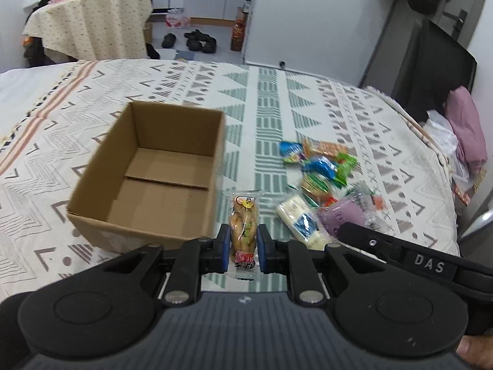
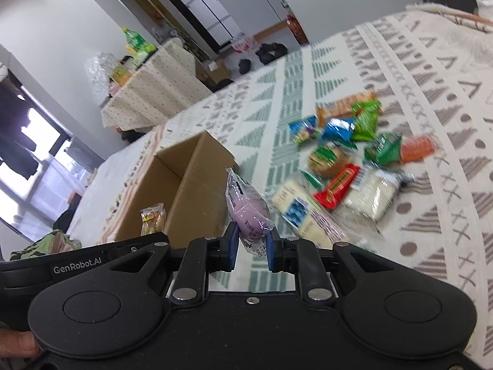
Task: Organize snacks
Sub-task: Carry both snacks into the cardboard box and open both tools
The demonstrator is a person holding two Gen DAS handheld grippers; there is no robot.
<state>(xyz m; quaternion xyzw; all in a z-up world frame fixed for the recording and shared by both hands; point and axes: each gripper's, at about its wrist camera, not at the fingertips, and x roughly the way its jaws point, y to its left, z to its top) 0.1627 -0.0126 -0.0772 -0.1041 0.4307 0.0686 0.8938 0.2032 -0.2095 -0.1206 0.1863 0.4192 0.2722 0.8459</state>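
My left gripper (image 1: 243, 246) is shut on a clear packet of orange-yellow snack (image 1: 245, 219), held just right of the open, empty cardboard box (image 1: 154, 169) on the patterned bed cover. My right gripper (image 2: 252, 246) is shut on a clear packet holding a purple bun (image 2: 248, 212), raised above the cover, right of the box (image 2: 185, 182). The purple bun also shows in the left wrist view (image 1: 342, 215). A pile of snack packets (image 2: 345, 160) lies on the cover to the right, also seen in the left wrist view (image 1: 320, 166). The left gripper's packet shows in the right wrist view (image 2: 152, 219).
The bed cover (image 1: 308, 104) spreads around the box. A cloth-covered table (image 1: 89, 24) with bottles stands beyond the bed. Shoes (image 1: 197, 40) lie on the floor. A dark chair (image 1: 437, 67) and pink cloth (image 1: 465, 123) are at the right edge.
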